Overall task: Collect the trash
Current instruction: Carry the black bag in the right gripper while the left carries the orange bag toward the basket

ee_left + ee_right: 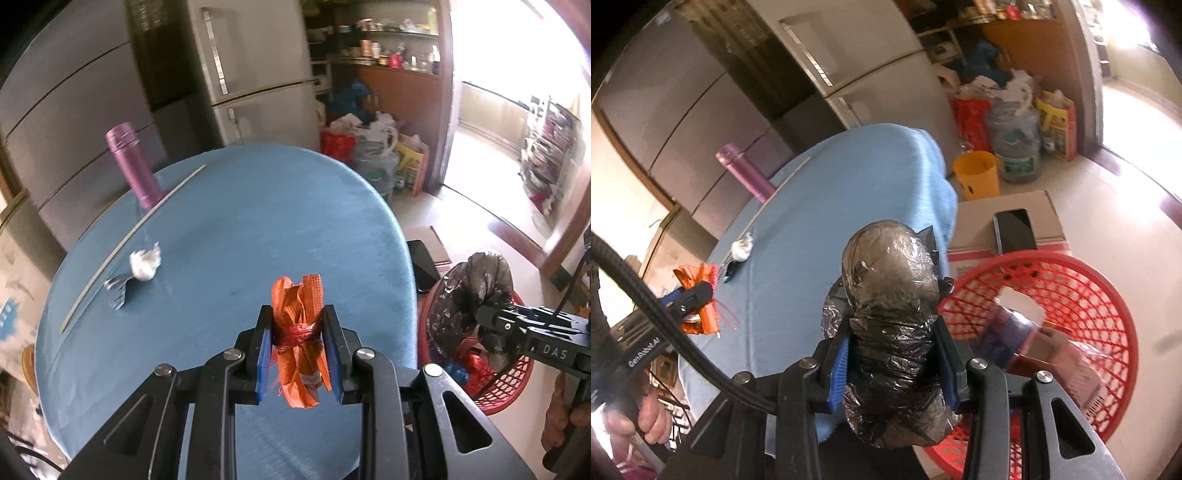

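My left gripper (pixel 297 325) is shut on an orange plastic bundle (pixel 299 314) tied with red string, held above the blue table (pixel 240 221); the bundle also shows in the right wrist view (pixel 701 295). My right gripper (pixel 892 332) is shut on a black plastic bag bundle (pixel 890 295), held at the table's right edge beside a red basket (pixel 1108 306). In the left wrist view the black bundle (pixel 469 295) hangs over the basket (pixel 513 380). A white crumpled tissue (pixel 145 264) and a silver foil scrap (pixel 116 291) lie on the table's left.
A purple flask (pixel 133 166) and a thin white stick (pixel 125 240) are on the table's far left. The basket holds several items. A cardboard box with a phone (pixel 1014 230) stands behind it. A yellow bucket (pixel 977 177), bags and a fridge (pixel 258 74) are beyond.
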`<state>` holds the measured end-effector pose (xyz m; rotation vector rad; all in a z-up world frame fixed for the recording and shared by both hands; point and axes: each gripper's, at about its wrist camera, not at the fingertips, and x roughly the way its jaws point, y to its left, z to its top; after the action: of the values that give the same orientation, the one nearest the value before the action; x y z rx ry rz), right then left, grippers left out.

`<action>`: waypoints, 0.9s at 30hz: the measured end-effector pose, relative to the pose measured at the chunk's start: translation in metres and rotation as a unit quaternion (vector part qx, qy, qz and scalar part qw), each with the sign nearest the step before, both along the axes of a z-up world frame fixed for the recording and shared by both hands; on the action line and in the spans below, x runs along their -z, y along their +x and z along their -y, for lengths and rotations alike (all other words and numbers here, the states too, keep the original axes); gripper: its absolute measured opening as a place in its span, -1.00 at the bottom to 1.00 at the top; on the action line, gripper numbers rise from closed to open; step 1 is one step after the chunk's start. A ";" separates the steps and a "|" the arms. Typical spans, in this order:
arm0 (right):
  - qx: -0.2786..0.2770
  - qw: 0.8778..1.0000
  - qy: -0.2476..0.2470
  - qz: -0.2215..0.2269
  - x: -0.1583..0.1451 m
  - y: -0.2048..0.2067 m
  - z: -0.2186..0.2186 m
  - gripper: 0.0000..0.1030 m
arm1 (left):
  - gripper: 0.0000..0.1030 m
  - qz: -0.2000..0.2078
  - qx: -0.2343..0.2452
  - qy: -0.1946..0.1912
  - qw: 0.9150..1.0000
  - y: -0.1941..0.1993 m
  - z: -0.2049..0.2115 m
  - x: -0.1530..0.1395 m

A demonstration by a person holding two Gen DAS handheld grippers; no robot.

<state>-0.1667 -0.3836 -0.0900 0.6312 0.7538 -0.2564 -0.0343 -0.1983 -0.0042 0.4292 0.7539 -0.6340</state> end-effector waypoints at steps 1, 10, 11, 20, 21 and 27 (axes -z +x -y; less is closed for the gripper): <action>0.005 1.000 0.001 -0.002 0.002 -0.003 0.004 -0.17 | -0.48 0.002 0.007 0.002 1.000 -0.003 0.006 0.000; 0.046 0.999 0.016 -0.015 0.012 -0.028 0.036 -0.17 | -0.48 0.001 0.059 0.012 0.998 -0.022 0.047 0.002; 0.049 0.999 0.018 -0.016 0.013 -0.030 0.039 -0.17 | -0.48 0.001 0.064 0.013 0.998 -0.023 0.051 0.002; 0.088 0.994 0.056 -0.032 0.027 -0.049 0.065 -0.13 | -0.47 -0.080 0.142 0.002 0.987 -0.035 0.088 0.026; 0.094 0.993 0.063 -0.034 0.030 -0.052 0.068 -0.13 | -0.47 -0.096 0.149 0.001 0.984 -0.036 0.093 0.030; 0.119 0.984 0.112 -0.070 0.050 -0.062 0.084 0.00 | -0.47 -0.178 0.189 -0.003 0.966 -0.048 0.119 0.057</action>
<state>-0.2290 -0.4671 -0.1404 0.9262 0.8500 -0.4424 -0.0826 -0.3173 -0.0608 0.4643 1.0216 -1.0903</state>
